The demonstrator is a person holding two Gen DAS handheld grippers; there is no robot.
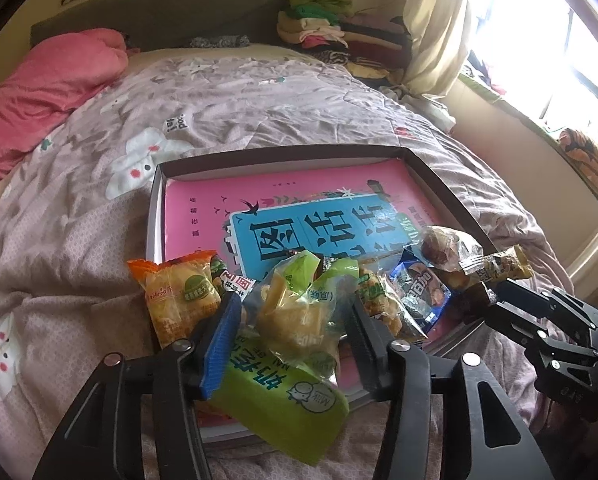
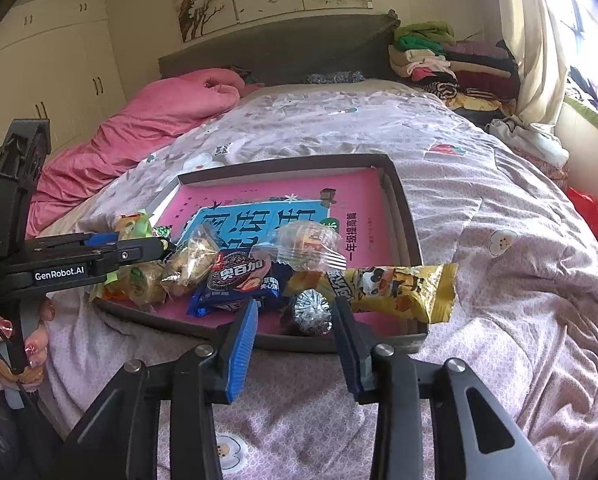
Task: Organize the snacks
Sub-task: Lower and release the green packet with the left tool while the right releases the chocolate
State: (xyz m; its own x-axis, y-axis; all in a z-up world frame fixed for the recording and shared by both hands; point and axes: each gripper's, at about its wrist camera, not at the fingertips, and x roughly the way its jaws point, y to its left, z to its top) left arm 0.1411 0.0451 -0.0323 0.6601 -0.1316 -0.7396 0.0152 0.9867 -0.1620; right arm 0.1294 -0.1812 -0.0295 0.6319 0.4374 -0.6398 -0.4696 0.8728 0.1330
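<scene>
A shallow grey box (image 1: 283, 158) (image 2: 407, 216) with a pink book inside lies on the bed, with several wrapped snacks heaped at its near end. My left gripper (image 1: 295, 312) is open around a green-and-clear pastry packet (image 1: 299, 312); whether the pads touch it is unclear. An orange packet (image 1: 179, 296) lies to its left and a blue cookie packet (image 1: 421, 294) (image 2: 243, 280) to its right. My right gripper (image 2: 293, 320) is open, its fingers on either side of a silver foil candy (image 2: 311, 312). A yellow snack bar (image 2: 395, 292) lies on the box's right rim.
The bed has a mauve patterned quilt (image 2: 479, 216) and a pink duvet (image 2: 147, 128) at the far left. Folded clothes (image 2: 451, 64) are stacked by the headboard. A window and curtain (image 1: 439, 24) are on the right.
</scene>
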